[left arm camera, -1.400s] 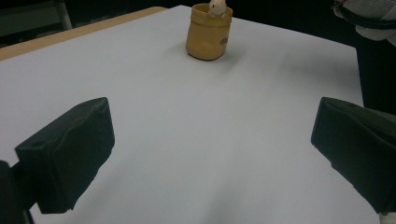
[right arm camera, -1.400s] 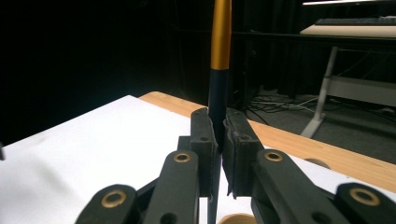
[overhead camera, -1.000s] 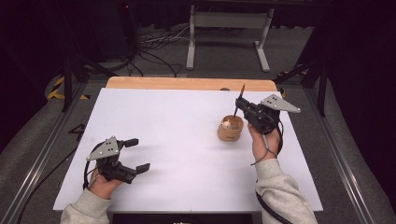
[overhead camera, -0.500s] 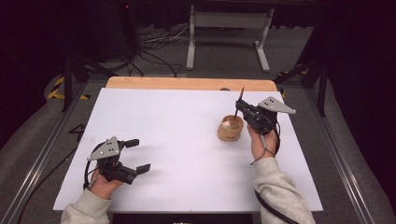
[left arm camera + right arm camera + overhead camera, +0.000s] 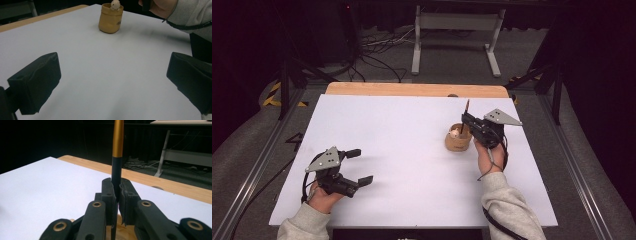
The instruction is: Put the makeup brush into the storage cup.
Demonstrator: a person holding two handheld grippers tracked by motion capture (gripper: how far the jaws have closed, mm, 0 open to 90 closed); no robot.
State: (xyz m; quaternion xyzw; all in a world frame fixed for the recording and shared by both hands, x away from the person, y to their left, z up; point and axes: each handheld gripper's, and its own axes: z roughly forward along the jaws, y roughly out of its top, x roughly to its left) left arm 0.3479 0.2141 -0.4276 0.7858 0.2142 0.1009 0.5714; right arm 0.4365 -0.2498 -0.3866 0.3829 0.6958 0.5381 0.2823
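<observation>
Jaws spread wide and holding nothing, the left gripper [image 5: 357, 166] rests low over the near-left part of the white table [image 5: 402, 150], gripped by the person's left hand [image 5: 323, 194]. In the left gripper view its two black pads [image 5: 37, 85] frame bare tabletop, with a small tan pot [image 5: 110, 18] standing upright farther off, a pale rounded item [image 5: 115, 4] showing at its mouth. Toward the right of the table, the right gripper [image 5: 466, 120] sits just beside that pot [image 5: 458, 139], its jaws clamped on a slim pen [image 5: 117, 157], black below and gold above, held upright. A wooden strip [image 5: 412, 90] edges the far side.
</observation>
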